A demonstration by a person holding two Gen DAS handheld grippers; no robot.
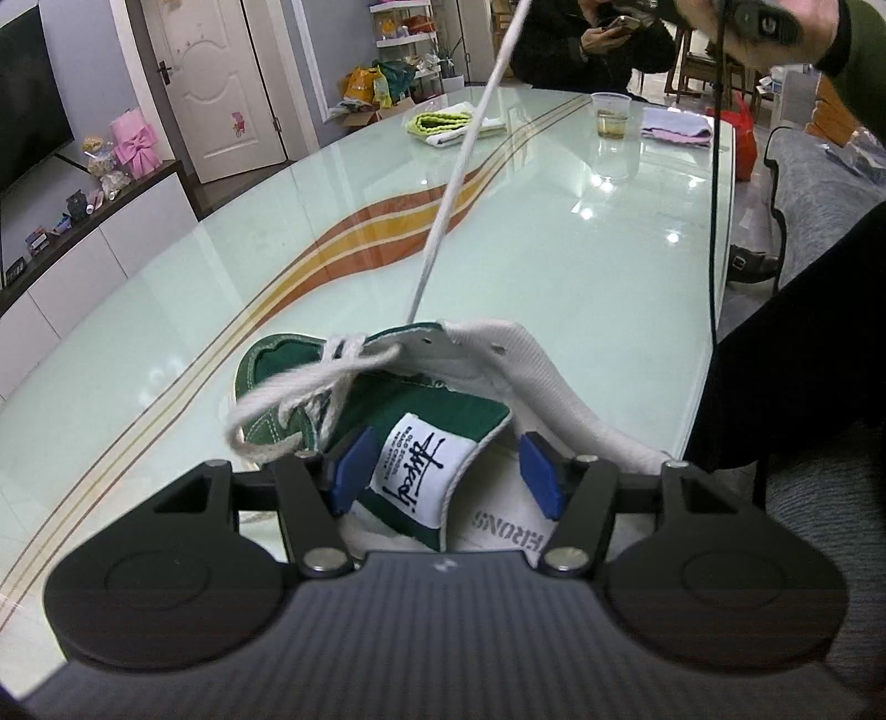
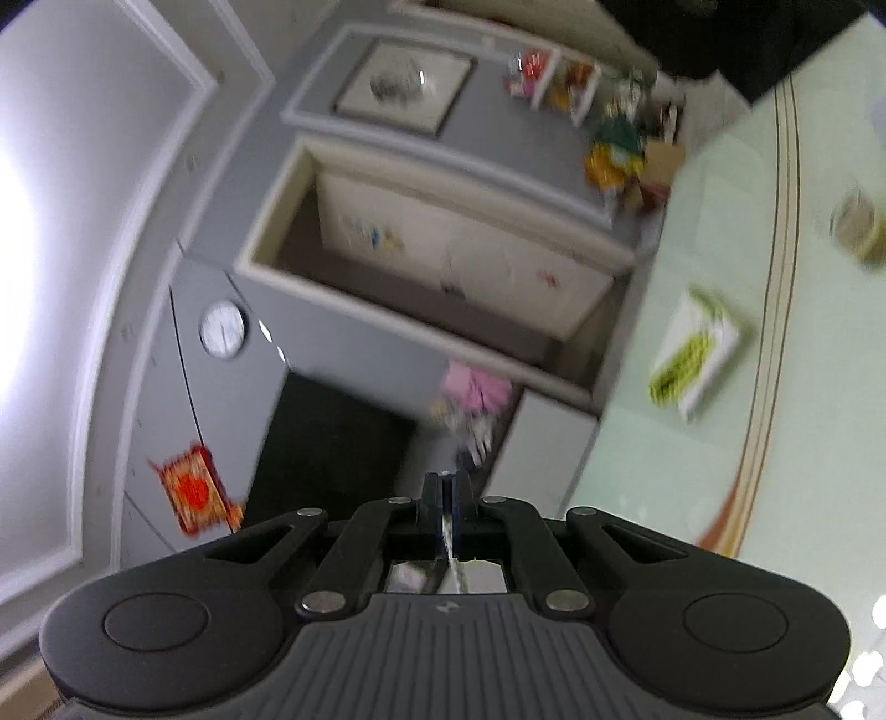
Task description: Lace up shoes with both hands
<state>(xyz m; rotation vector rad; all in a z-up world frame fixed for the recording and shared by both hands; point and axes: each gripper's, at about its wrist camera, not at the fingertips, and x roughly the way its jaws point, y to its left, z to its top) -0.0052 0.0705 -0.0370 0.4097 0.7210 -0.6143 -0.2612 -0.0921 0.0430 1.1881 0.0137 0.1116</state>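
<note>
A green canvas shoe (image 1: 443, 399) with white lining lies on the glass table (image 1: 221, 304), toe pointing away. My left gripper (image 1: 447, 471) is open, its blue pads on either side of the shoe's labelled tongue (image 1: 421, 471). A white lace (image 1: 454, 166) runs taut from the upper eyelets up and away to the top of the left wrist view. A loose lace end loops to the left of the shoe. My right gripper (image 2: 446, 487) is raised high and tilted, shut on the white lace (image 2: 455, 559), which shows between its fingers. The right wrist view is blurred.
A plastic cup (image 1: 611, 113), a green-and-white towel (image 1: 448, 124) and a folded lilac cloth (image 1: 675, 127) sit at the table's far end. A person with a phone (image 1: 581, 39) sits beyond. A black cable (image 1: 714, 221) hangs along the right edge.
</note>
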